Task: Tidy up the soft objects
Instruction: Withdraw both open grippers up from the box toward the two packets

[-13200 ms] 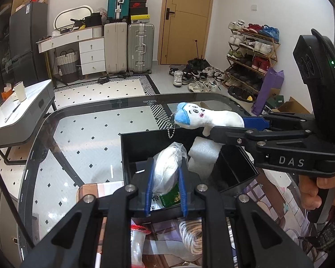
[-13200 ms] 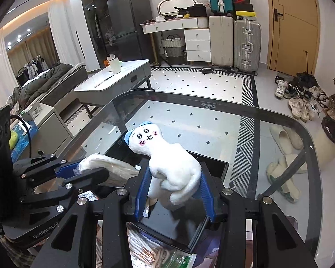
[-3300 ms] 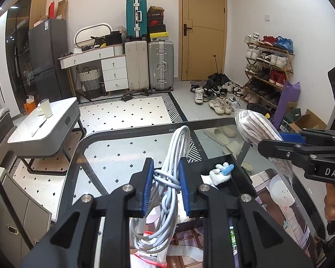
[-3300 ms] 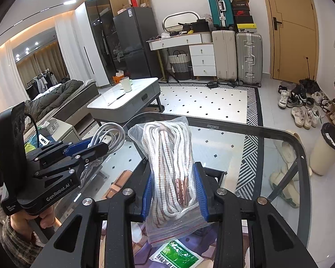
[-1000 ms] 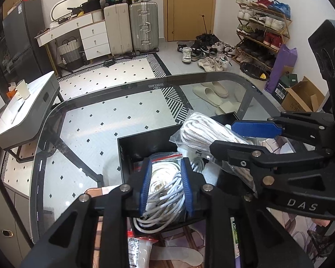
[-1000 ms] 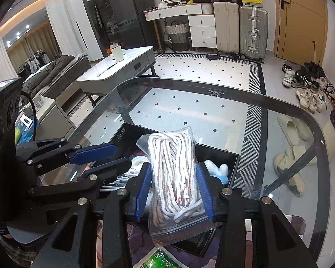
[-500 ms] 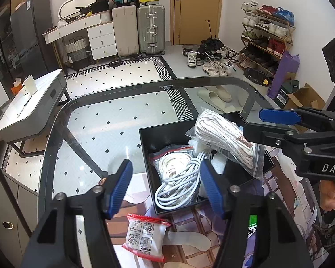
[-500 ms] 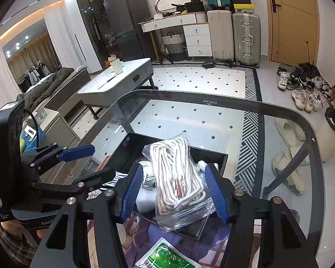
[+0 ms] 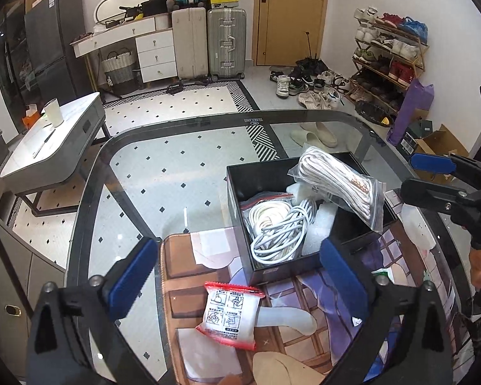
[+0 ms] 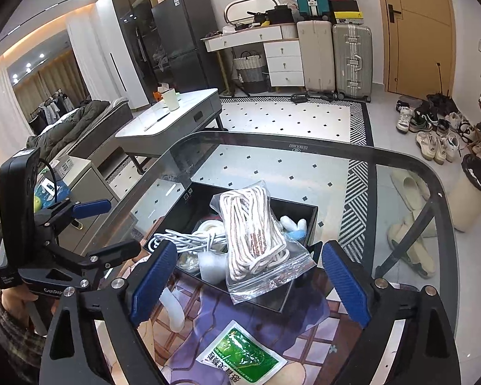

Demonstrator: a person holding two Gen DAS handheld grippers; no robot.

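Left wrist view shows the left gripper (image 9: 237,266) with its blue pads spread wide apart and nothing between them. Just ahead of it and slightly to its right sits the black box (image 9: 269,269) on the glass table (image 9: 138,166). Inside the box, a coil of grey-white cable (image 9: 280,227) lies over a red-zip bag of white cord (image 9: 266,202) on the side nearer this gripper, with a piece of white foam (image 9: 324,224) beside them. A clear bag of thick white rope (image 9: 336,176) leans across the box's far right corner, tilted, its lower edge hanging over the rim. Directly below the open fingers, closer than the box, a red-edged sachet (image 9: 229,316) lies flat on the printed mat (image 9: 304,292).

From the right wrist view, the right gripper (image 10: 250,282) is likewise wide open and empty (the rope bag sits just beyond the gap between its pads, not touched by them). Past the rope bag, in the box's far corner, a small white-and-blue plush (image 10: 293,227) peeks out. Nearest this gripper, under its fingers, a green packet (image 10: 243,357) rests on the mat outside the box. Both grippers hover near the box, one on each side, well apart from one another
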